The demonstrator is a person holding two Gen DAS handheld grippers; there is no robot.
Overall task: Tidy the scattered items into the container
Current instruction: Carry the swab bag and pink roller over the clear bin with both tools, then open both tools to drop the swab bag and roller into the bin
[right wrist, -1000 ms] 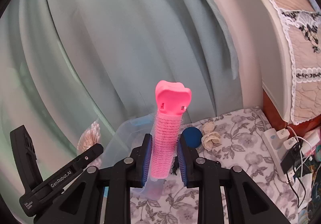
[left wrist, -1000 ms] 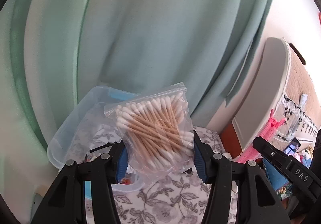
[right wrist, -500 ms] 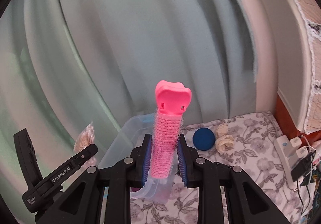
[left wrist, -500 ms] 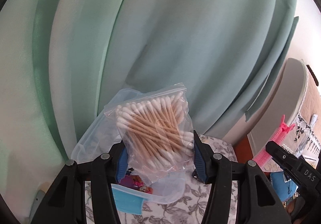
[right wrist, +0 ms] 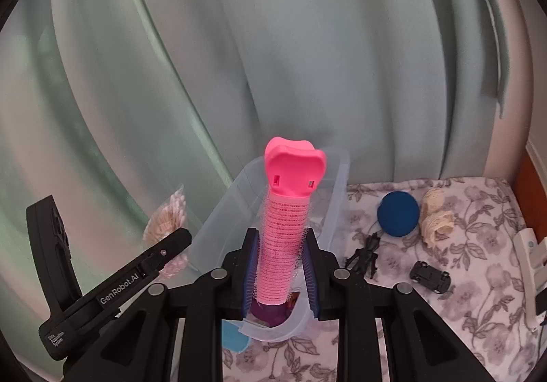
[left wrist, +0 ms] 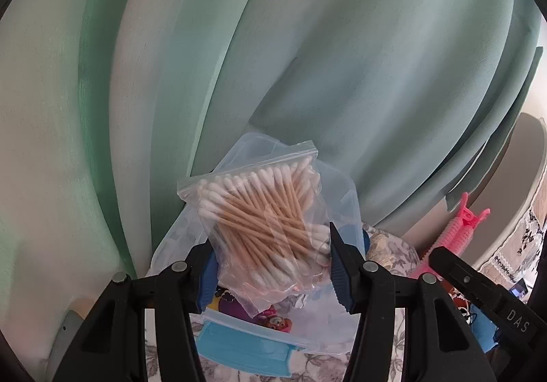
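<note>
My left gripper (left wrist: 273,267) is shut on a clear zip bag of cotton swabs (left wrist: 265,224) and holds it above the clear plastic container (left wrist: 345,197). My right gripper (right wrist: 280,274) is shut on a pink hair roller clip (right wrist: 285,228), upright over the same container (right wrist: 336,183). The container has a blue latch (left wrist: 244,349) and colourful items inside. The swab bag also shows at the left of the right wrist view (right wrist: 167,216). The pink clip shows at the right of the left wrist view (left wrist: 454,238).
On the floral cloth (right wrist: 478,265) lie a blue ball (right wrist: 398,214), cream twine rolls (right wrist: 437,219), a black toy car (right wrist: 430,277) and a small black figure (right wrist: 364,255). Green curtains (left wrist: 307,57) hang close behind. A white power strip (right wrist: 531,259) is at the right.
Both grippers have swung left and closer over the container. More of the cloth and its loose items now shows in the right wrist view. Both grips are unchanged.
</note>
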